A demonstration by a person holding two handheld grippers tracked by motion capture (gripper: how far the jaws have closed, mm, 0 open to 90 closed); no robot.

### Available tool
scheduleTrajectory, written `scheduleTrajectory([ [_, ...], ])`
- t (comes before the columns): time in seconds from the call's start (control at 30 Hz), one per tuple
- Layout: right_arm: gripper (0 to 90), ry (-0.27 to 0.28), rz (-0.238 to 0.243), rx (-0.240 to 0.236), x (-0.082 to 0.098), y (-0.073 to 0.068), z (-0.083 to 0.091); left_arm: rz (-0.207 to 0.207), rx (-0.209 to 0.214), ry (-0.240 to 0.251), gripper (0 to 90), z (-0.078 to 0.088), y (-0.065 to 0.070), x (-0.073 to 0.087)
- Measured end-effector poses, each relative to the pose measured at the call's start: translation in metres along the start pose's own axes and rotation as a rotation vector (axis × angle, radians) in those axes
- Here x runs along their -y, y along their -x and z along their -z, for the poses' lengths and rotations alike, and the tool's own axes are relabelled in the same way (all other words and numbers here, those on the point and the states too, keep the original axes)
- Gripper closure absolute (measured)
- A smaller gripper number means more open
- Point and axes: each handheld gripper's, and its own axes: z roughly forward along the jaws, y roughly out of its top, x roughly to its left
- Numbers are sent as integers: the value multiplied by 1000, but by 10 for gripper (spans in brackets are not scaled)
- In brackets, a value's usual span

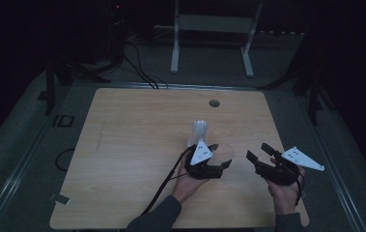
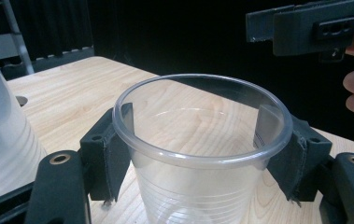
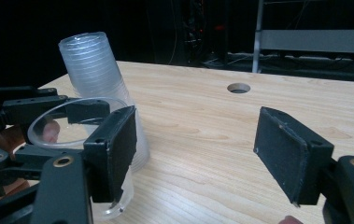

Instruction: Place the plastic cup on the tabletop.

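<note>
Centre of the high view: my left gripper [image 1: 218, 159] pinches a clear plastic cup [image 2: 200, 154] just under its rim, one of my jaws pressed to each side of the wall, the cup upright on the tabletop [image 1: 132, 145]. Just above it in that frame stands an inverted stack of cups [image 1: 199, 133], close beside the held one. Lower right: my right gripper [image 1: 260, 155] hovers nearby, its jaws spread wide around nothing.
</note>
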Motion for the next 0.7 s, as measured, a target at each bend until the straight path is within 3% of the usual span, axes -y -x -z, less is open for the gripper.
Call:
scheduleTrajectory([
  [0.7, 295, 2, -4, 0, 1, 1, 0, -6, 15, 10, 296, -5, 3, 22],
])
